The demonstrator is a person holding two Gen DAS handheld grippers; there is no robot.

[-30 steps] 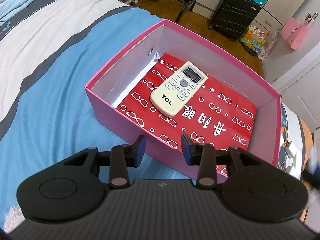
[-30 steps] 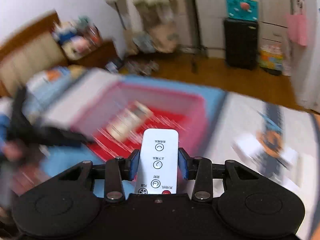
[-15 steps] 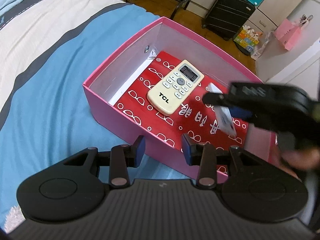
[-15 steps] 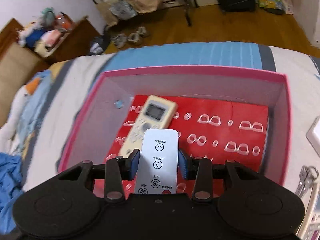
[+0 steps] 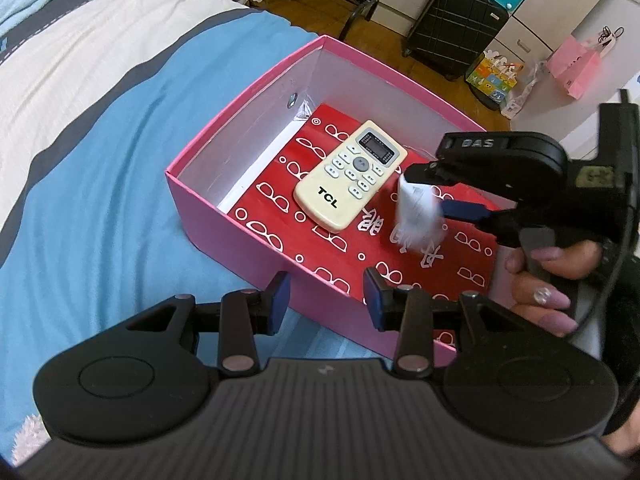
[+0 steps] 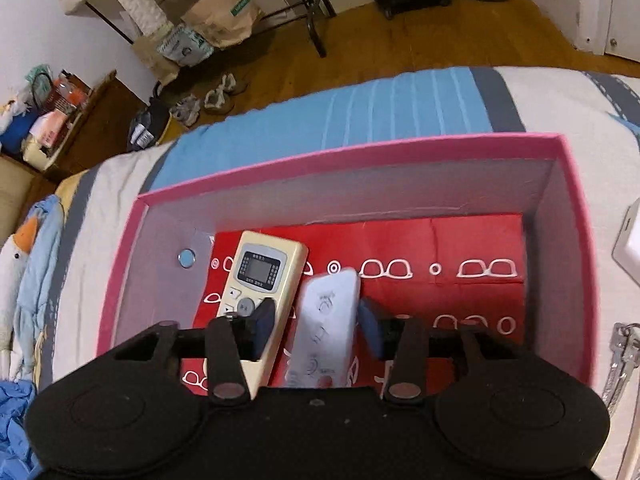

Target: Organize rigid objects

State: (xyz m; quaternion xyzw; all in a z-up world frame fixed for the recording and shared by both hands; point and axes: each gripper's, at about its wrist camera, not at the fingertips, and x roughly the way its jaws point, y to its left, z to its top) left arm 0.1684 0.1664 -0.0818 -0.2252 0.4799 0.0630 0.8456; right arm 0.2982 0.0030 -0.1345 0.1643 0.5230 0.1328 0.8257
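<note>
Pink box (image 5: 224, 216): open-topped, white inner walls, red patterned paper lining the floor; rests on the bed (image 5: 100, 152), on its blue and white striped cover.

Cream remote (image 5: 350, 174): marked TCL, lies face up on the red paper toward the box's left wall, display end pointing to the far wall.

White remote (image 6: 328, 332): slim, blurred in both views; sits inside the box just beside the cream remote, between the right tool's fingers. Whether it rests on the paper cannot be told.

Right tool (image 6: 316, 324): lowered into the box, fingers spread wider than the white remote, with a gap on each side.

Left tool (image 5: 326, 300): fingers apart, nothing between them, positioned at the box's near wall, outside it.

Black suitcase (image 5: 452, 26): upright on the wooden floor beyond the bed.
</note>
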